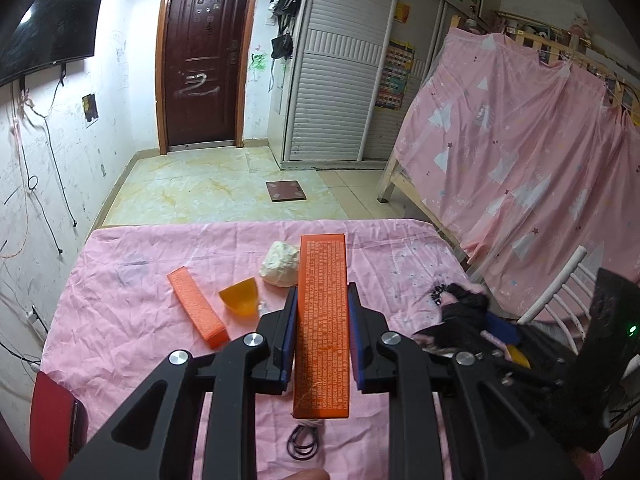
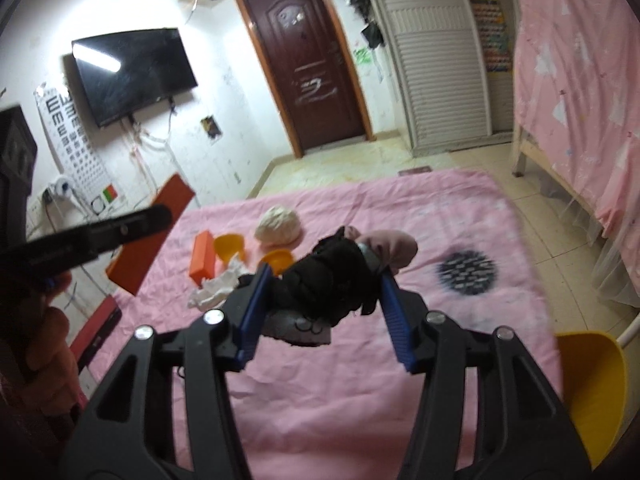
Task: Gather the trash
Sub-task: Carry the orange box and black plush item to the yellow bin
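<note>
pink wrinkled sheet (image 1: pixel 120 280) covers the table in a tiled room with brown door (image 1: pixel 204 60).

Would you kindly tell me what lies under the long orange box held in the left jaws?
Under the long orange box lies the pink cloth; black rings and a bit of white peek out at its near end. Whatever sits directly beneath the box is covered.

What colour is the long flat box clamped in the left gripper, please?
The long flat box is orange with fine white print, clearest in the left wrist view.
</note>
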Available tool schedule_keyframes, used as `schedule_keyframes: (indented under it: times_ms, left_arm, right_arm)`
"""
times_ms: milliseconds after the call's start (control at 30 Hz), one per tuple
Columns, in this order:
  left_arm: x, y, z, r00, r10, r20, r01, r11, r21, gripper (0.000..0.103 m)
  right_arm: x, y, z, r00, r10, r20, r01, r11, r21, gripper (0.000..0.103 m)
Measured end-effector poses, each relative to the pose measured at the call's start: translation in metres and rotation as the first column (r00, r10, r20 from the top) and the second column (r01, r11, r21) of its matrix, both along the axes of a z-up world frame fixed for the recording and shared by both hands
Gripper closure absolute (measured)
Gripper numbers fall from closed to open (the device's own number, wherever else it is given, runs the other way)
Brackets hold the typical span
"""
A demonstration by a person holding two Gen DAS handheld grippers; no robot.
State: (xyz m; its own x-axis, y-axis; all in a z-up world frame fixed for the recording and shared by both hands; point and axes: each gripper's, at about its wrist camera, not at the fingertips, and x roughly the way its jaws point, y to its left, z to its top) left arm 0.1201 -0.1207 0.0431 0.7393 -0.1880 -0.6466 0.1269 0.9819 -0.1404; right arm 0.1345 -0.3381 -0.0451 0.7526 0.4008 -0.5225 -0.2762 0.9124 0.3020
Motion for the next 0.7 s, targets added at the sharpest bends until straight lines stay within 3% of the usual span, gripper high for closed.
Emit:
schedule_keyframes:
  times_ms: [367, 700]
  left_arm:
    - [-0.004, -0.047, 0.001, 0.998, -0.064, 0.003, 0.064, 0.997, 0.038, 0.088]
    - [0.000, -0.119, 0.001, 0.983, -0.182, -0.019, 0.182, 0.983, 0.036, 0.088]
  right_arm:
    - [-0.022, -0.072, 0.009, 0.987, -0.145, 0.075, 0.142, 0.989, 0.040, 0.052]
    - [-0.043, -0.147, 0.015, 0.941, -0.321, 0.103, 0.320, 0.947, 0.027, 0.050]
